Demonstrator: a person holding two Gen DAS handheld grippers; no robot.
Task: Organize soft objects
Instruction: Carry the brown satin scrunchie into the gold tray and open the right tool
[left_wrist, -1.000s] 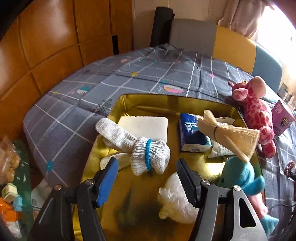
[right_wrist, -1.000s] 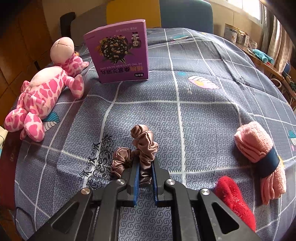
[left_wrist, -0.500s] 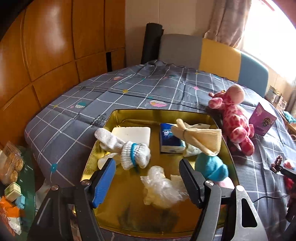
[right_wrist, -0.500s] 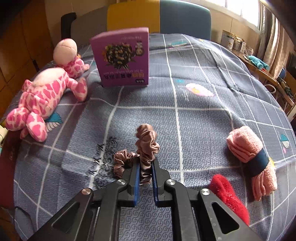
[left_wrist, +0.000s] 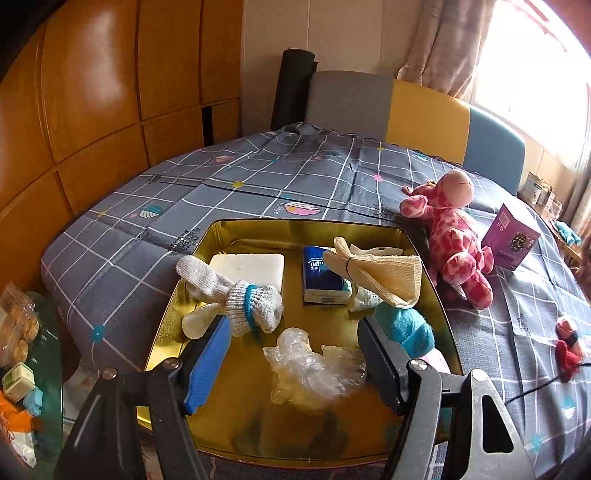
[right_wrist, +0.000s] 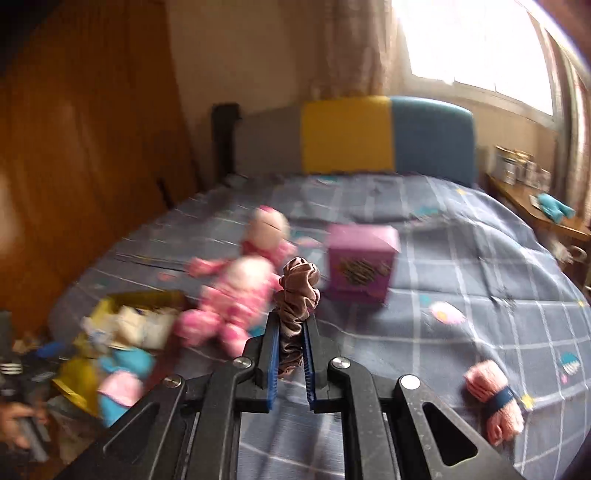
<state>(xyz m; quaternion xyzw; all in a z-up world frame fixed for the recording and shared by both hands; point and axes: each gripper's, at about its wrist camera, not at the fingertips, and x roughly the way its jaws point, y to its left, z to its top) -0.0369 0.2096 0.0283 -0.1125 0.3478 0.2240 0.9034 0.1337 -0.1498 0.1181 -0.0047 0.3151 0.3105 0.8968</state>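
**Scrunchie pinched and aloft, tray waiting**

Scrunchie (right_wrist: 297, 295) sits clamped between your right gripper (right_wrist: 290, 354) pads, clear of the bedspread (right_wrist: 461, 295), likely so it travels without dragging. Your left gripper (left_wrist: 295, 354) hangs released over the gold tray (left_wrist: 432, 266), nothing between its pads, presumably staying out of the drop zone. The tray already holds the gloves (left_wrist: 247, 299), blue plush (left_wrist: 410, 328) and plastic bag (left_wrist: 310, 369); the pink giraffe (left_wrist: 454, 236) lies just beside it.
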